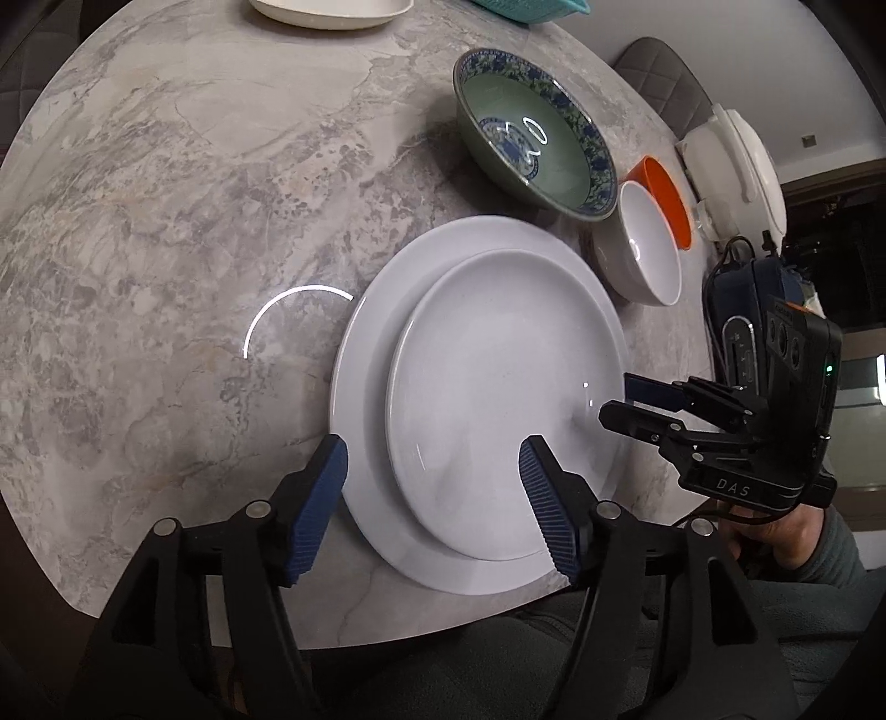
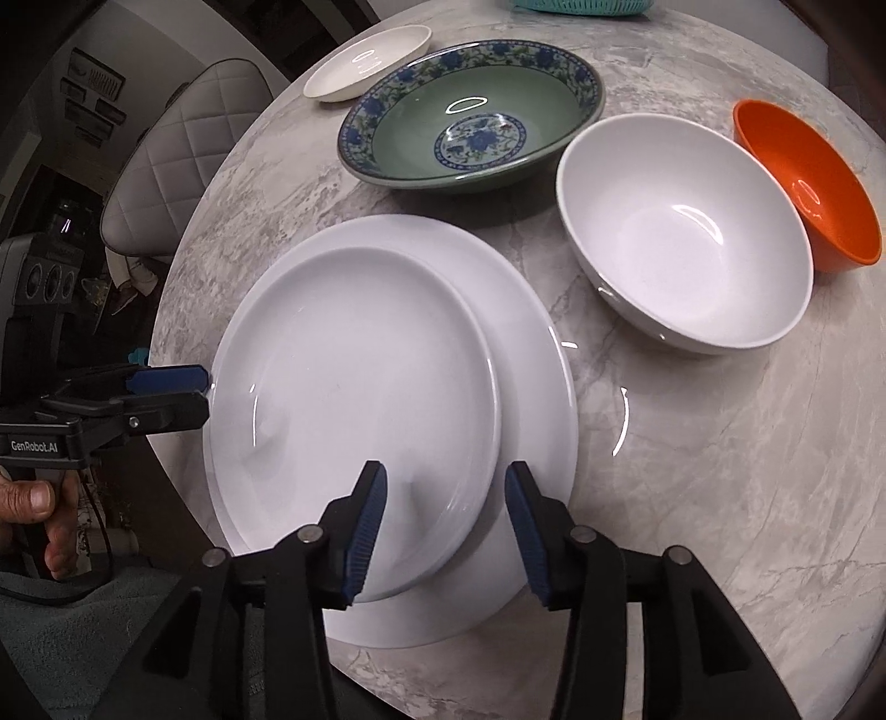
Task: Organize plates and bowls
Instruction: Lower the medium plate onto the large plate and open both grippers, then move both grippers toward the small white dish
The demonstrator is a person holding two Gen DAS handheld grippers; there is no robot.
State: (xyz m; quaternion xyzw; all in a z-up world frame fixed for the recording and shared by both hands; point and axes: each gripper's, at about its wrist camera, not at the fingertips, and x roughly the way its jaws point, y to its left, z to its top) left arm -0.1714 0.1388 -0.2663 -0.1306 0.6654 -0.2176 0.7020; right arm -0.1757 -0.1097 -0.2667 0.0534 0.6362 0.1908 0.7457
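Note:
A small white plate (image 1: 487,399) (image 2: 354,399) lies off-centre on a larger white plate (image 1: 365,421) (image 2: 537,421) at the table's near edge. My left gripper (image 1: 434,459) is open, its fingers straddling the near-left rims of both plates. My right gripper (image 2: 446,487) is open over the small plate's rim; it also shows in the left wrist view (image 1: 626,399). Beyond stand a green bowl with blue flower rim (image 1: 531,133) (image 2: 470,116), a white bowl (image 1: 648,249) (image 2: 681,232) and an orange bowl (image 1: 667,199) (image 2: 808,183).
A marble table (image 1: 194,194) (image 2: 720,471) carries everything. A cream dish (image 1: 332,11) (image 2: 368,63) and a teal basket (image 1: 531,8) (image 2: 581,4) sit at the far edge. A white lidded appliance (image 1: 742,166) stands behind the bowls. Padded chairs (image 2: 183,144) surround the table.

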